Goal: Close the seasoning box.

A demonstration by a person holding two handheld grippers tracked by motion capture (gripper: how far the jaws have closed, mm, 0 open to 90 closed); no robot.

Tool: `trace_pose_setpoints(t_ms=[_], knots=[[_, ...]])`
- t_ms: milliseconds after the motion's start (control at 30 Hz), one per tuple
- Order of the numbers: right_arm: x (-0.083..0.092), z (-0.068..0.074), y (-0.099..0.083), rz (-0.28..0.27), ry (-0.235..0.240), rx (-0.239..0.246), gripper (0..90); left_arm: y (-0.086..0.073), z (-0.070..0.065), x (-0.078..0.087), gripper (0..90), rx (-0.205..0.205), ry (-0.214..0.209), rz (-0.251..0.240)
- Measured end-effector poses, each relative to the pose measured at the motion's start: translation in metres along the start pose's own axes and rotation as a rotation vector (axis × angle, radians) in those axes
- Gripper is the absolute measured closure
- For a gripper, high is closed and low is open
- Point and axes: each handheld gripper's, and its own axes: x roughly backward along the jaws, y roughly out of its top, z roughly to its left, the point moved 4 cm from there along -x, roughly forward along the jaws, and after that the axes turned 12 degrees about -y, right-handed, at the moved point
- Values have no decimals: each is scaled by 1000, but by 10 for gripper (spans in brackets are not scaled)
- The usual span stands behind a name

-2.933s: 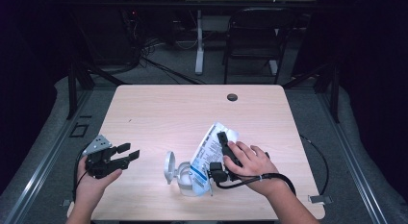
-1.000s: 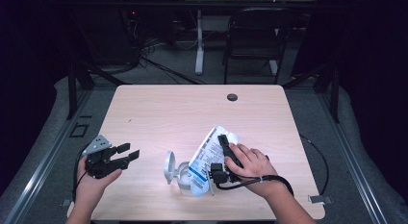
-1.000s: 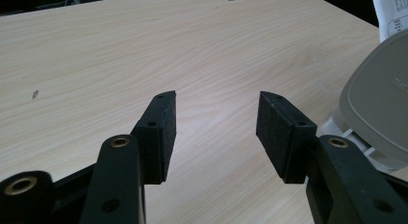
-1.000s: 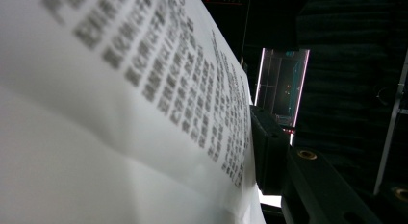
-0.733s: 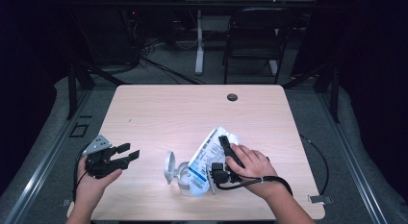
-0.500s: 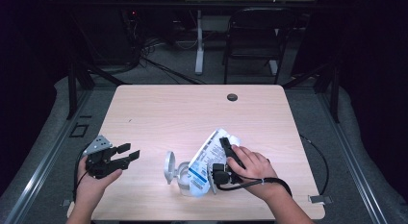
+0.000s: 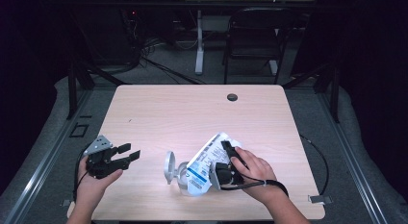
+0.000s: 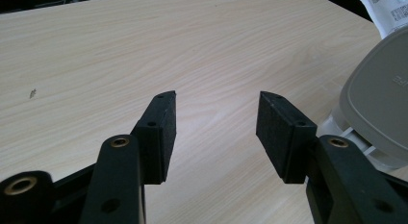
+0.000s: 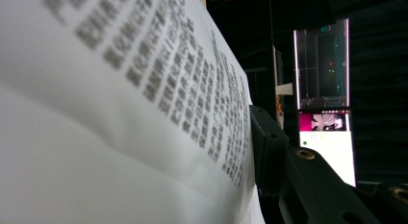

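At table front | right tool (image 7: 226, 166) clamps white packet (image 7: 204, 161), far jaw hidden | left tool (image 7: 126, 153) apart

Your left hand (image 7: 96, 178) holds the left gripper (image 7: 129, 152) low at the table's left edge, jaws spread wide with nothing between them. Your right hand (image 7: 254, 171) holds the right gripper (image 7: 230, 152), jaws closed on a white packet (image 7: 204, 164).

Light wooden table (image 7: 192, 113) with a round grommet hole (image 7: 232, 97) (near its far edge), dark chair (image 7: 252, 36) beyond, floor cables (image 7: 159, 65).
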Motion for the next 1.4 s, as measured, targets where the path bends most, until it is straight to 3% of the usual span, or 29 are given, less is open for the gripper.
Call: trace_pose_setpoints(t_ms=[333, 467, 600, 667, 767, 967, 1267, 1400], knots=[[0, 3, -5, 34, 52, -130, 705, 0, 0, -1, 497, -3, -2, -1], [0, 7, -7, 36, 83, -216, 715, 0, 0, -1, 496, -3, -1, -1], [0, 10, -8, 43, 105, -266, 718, 0, 0, -1, 497, -3, 0, 0], [2, 11, -8, 60, 116, -266, 719, 0, 0, -1, 496, -1, 0, -1], [1, 15, -9, 51, 139, -329, 720, 0, 0, 0, 497, 0, 1, 1], [3, 17, -11, 66, 183, -393, 719, 0, -1, -1, 497, -3, -2, -2], [2, 21, -20, 88, 246, -575, 719, 0, -1, 0, 496, -4, 1, 1], [0, 20, -26, 99, 278, -699, 719, 0, -1, 0, 496, -3, 1, 0]])
